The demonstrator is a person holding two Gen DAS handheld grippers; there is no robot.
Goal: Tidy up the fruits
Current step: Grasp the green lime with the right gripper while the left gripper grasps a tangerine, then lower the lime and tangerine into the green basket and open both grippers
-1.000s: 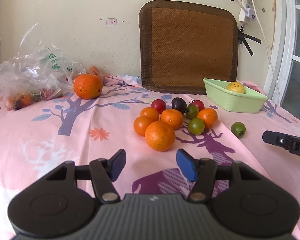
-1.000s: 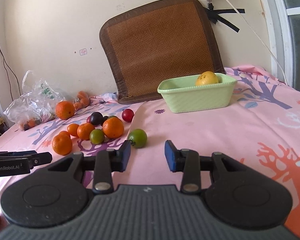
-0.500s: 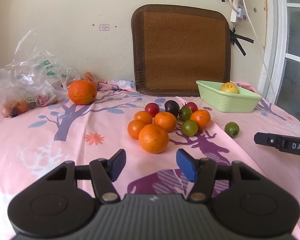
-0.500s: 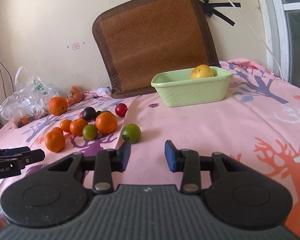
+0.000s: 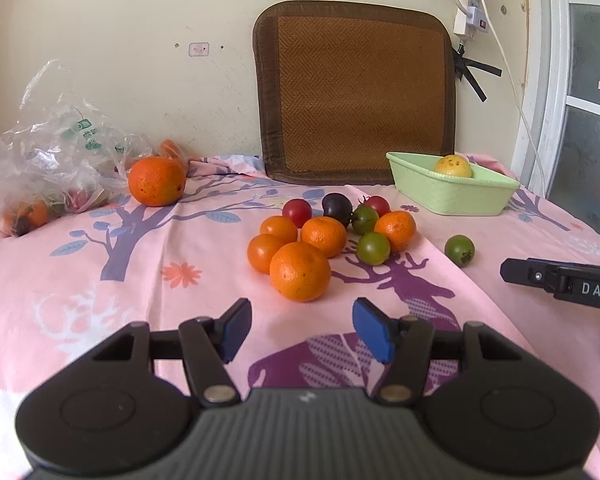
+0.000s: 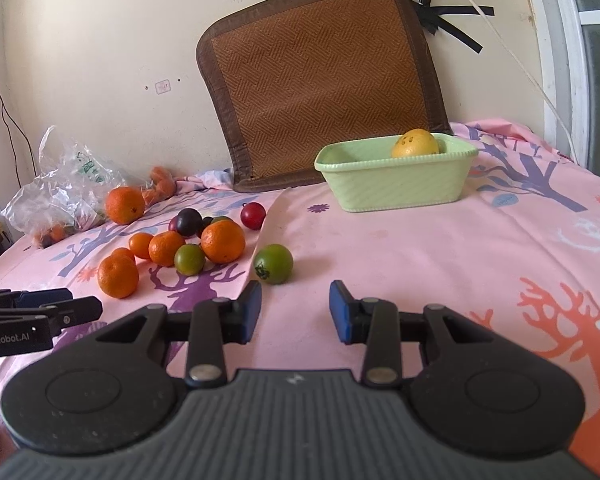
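Fruit lies loose on a pink printed bedsheet (image 5: 100, 280) in the left wrist view. In the central cluster I count five oranges, the biggest (image 5: 300, 271) nearest the camera, two red tomatoes (image 5: 297, 212), two green tomatoes (image 5: 373, 248) and one dark plum-coloured fruit (image 5: 337, 208). One more green tomato (image 5: 459, 250) sits apart to the right, and one large orange (image 5: 157, 181) sits apart to the left, just beside a clear plastic bag (image 5: 52, 160) holding more fruit (too crumpled to count). One light green basket (image 5: 452, 200) stands at the back right with a single yellow fruit (image 5: 453, 166) in it. The left tool (image 5: 302, 330) hangs above the sheet just short of the biggest orange, blue pads parted, nothing between them. The tip of the right tool (image 5: 560, 284) shows at the right edge.

From the right wrist view, the basket (image 6: 396, 188) is ribbed on its walls, and the yellow fruit (image 6: 415, 144), speckled with dark spots, rests against its far right corner. The lone green tomato (image 6: 273, 264), glossy with a dark stem scar, lies just ahead of the right tool (image 6: 295, 310), whose pads stand apart and empty. A brown woven mat (image 6: 320, 80) leans on the wall behind.
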